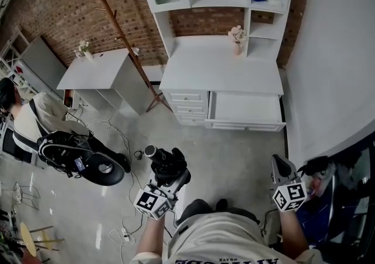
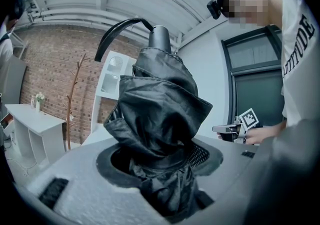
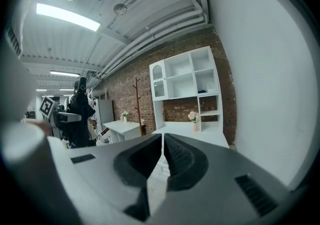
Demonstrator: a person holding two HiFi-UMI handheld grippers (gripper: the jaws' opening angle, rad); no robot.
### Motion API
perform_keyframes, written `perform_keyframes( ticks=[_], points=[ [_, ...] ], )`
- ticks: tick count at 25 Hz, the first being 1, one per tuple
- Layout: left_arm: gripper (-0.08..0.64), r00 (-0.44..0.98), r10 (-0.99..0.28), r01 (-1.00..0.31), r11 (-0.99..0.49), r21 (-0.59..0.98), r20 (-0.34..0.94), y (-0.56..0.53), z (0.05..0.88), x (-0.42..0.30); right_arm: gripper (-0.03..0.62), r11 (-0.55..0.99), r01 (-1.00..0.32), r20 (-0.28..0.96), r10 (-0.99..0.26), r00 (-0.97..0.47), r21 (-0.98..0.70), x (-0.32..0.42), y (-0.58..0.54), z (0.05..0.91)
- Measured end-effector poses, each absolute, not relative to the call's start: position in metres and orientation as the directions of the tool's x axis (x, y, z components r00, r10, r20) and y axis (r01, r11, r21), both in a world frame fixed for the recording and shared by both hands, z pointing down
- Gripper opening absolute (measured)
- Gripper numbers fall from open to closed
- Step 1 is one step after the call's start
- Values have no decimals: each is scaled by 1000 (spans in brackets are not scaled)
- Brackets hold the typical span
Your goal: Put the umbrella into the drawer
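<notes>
Step in hand: I judge this to be the carry. The umbrella is gripped and off the floor, but it has not reached the drawer.
Left claw: the left claw (image 1: 169, 178) is clamped on the folded black umbrella (image 2: 159, 114). Its jaws stand wide because the bunched canopy fills the hollow between them, and fabric spills out below the pads.
Umbrella: it sticks out forward past the left claw's tips. The handle end (image 2: 160, 36) is farthest from the claw, and the wrist strap (image 2: 120, 26) loops off to the claw's left. It touches nothing but the claw.
Right claw: the right claw (image 3: 162, 144) has its jaws pressed together with nothing between them. It is held well off to the right of the left claw, and I see no job for it at the moment.
Drawer: the wide drawer (image 1: 245, 123) of the white dresser stands pulled out and looks bare inside. It is well ahead of both claws across open floor, more nearly in line with the right claw than the left. The three small drawers (image 1: 190, 104) just left of it are shut.
Tabletop: the dresser's tabletop (image 1: 217, 72) overhangs the back of the drawer, and a flower vase (image 1: 237, 40) stands at its far edge.
Next move: I would bring the left claw forward and to its right until it is over the drawer opening. Then I would lay the umbrella along the drawer's long side, lower it below the front wall, and only then spread the jaws.
Watch for: the loose strap could catch on the drawer front, and the umbrella could sit crosswise on the rim.
</notes>
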State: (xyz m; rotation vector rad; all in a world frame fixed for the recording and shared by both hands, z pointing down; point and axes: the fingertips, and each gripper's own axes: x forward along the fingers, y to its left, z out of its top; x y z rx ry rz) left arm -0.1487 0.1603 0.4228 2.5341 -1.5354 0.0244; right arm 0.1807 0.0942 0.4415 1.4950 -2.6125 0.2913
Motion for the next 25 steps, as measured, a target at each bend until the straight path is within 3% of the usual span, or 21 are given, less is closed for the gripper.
perform_keyframes(
  ticks=[25],
  points=[
    [259,604,-788,-795,-584,165,121,-8,431,-196,34,367,-926,259,-890,-376,-84,128,-19,445]
  ],
)
